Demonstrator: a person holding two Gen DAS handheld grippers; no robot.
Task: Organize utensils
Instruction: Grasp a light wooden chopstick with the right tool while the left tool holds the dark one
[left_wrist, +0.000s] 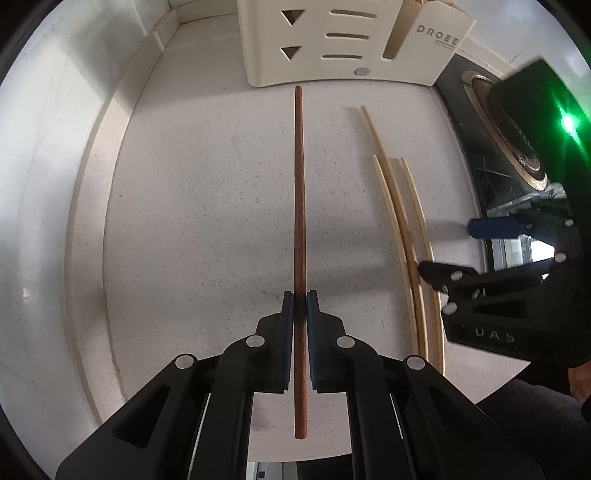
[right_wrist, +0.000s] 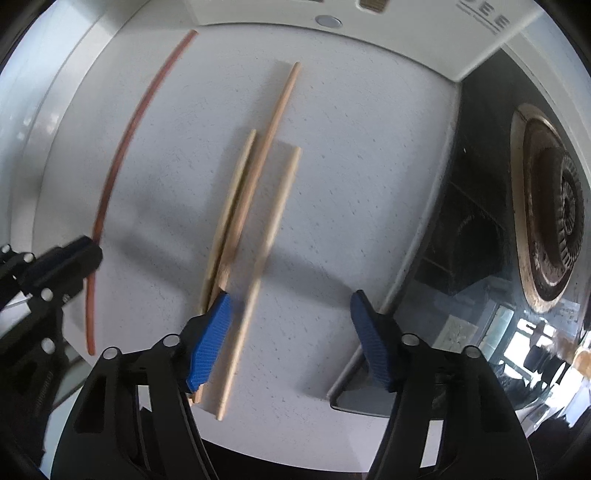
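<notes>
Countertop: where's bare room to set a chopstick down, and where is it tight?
Free: the strip between the dark chopstick in the left gripper and the three pale chopsticks; also left of the dark one, up to the counter's raised edge. Crowded: the pale chopsticks, where the open right gripper stands, and the stove beyond.

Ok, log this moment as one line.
left tool: shut on dark chopstick | right tool: open over pale chopsticks | holder: behind
</notes>
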